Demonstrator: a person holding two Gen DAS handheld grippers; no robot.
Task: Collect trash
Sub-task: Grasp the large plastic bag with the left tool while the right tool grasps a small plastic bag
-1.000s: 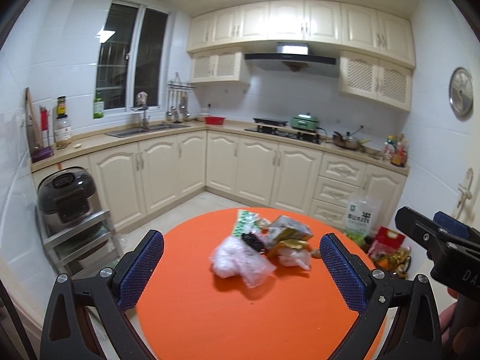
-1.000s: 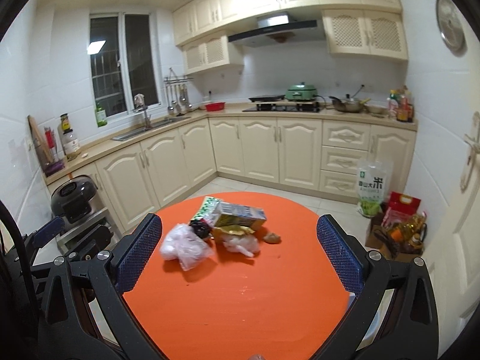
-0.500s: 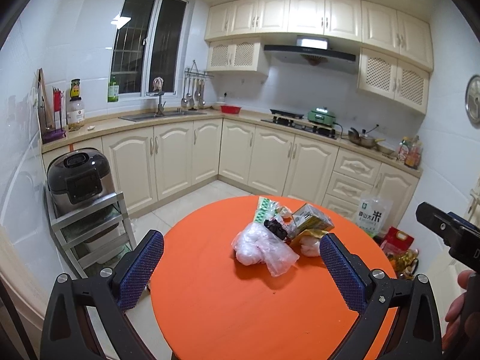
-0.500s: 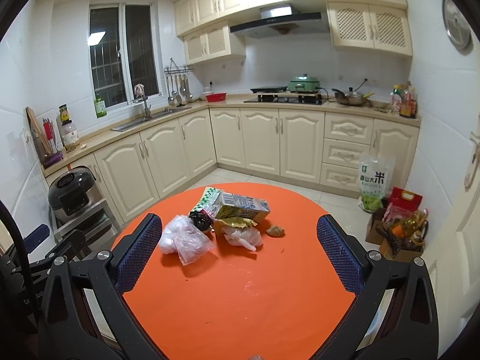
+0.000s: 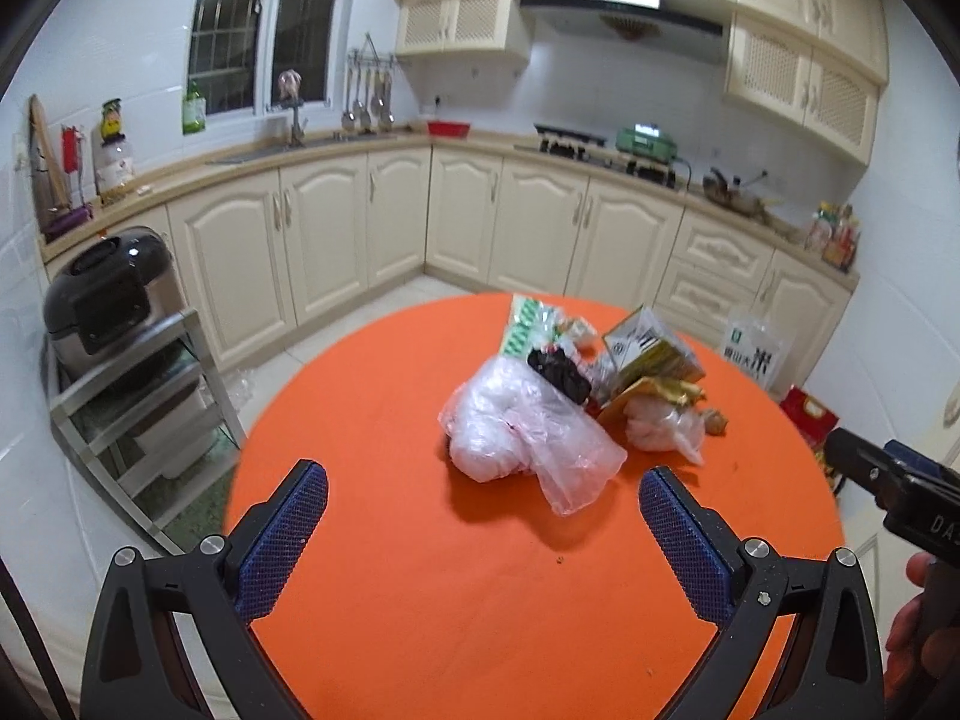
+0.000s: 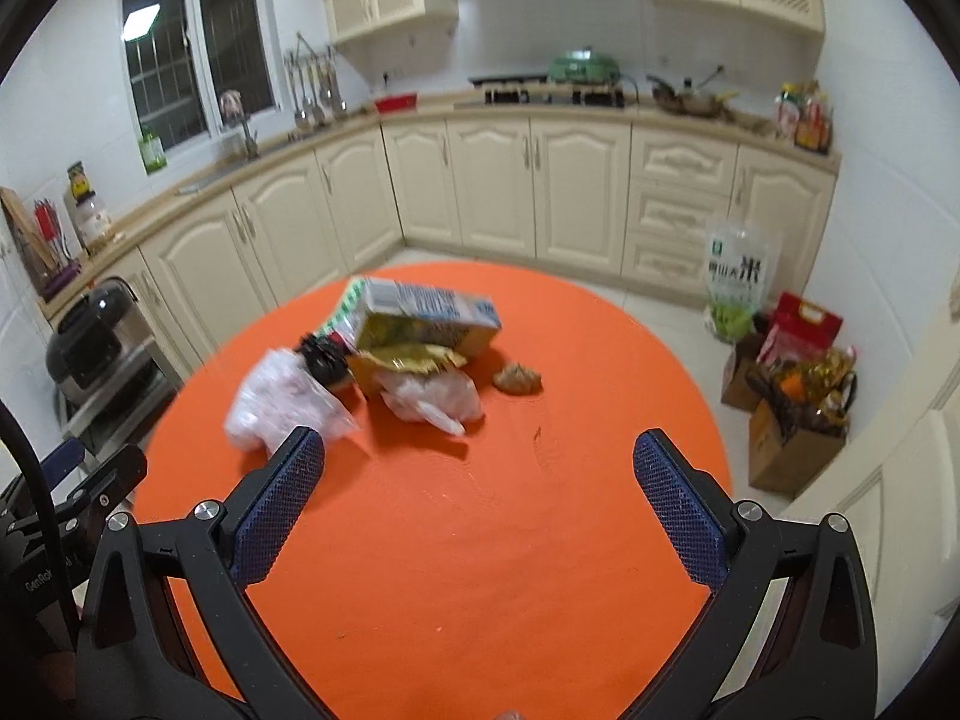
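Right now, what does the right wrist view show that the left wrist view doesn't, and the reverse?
Only the right wrist view shows the open cardboard boxes of goods on the floor, and the milk carton's long printed side.

Only the left wrist view shows the range hood's lit underside and the metal rack's lower shelves.

Both show the orange table, the clear plastic bag, the rice sack, the rice cooker, and open, empty grippers: left, right.
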